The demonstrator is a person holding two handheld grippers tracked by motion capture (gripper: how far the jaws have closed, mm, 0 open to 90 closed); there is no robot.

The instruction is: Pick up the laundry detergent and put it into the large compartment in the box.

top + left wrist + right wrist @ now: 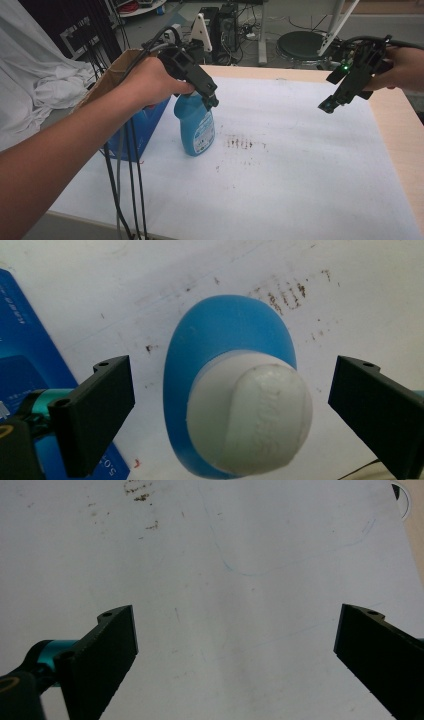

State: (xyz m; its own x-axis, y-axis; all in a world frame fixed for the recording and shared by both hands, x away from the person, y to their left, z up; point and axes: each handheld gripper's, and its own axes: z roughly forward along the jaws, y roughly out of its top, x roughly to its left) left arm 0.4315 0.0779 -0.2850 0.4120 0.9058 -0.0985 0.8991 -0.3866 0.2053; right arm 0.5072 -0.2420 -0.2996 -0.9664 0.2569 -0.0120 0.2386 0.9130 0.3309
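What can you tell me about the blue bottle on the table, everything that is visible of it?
The blue bottle looks like plastic, with an oval body, a pale label on its front and a white ribbed cap. It stands upright on the white sheet covering the table, just beside a blue box and left of some brown stains. The left tongs hang open above it, one jaw on each side of the cap, not touching it.

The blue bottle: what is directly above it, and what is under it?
Above the blue bottle hangs the left gripper, its jaws open on either side of the white cap, not touching it. Under it lies the white table cover; the bottle hides the spot beneath its base.
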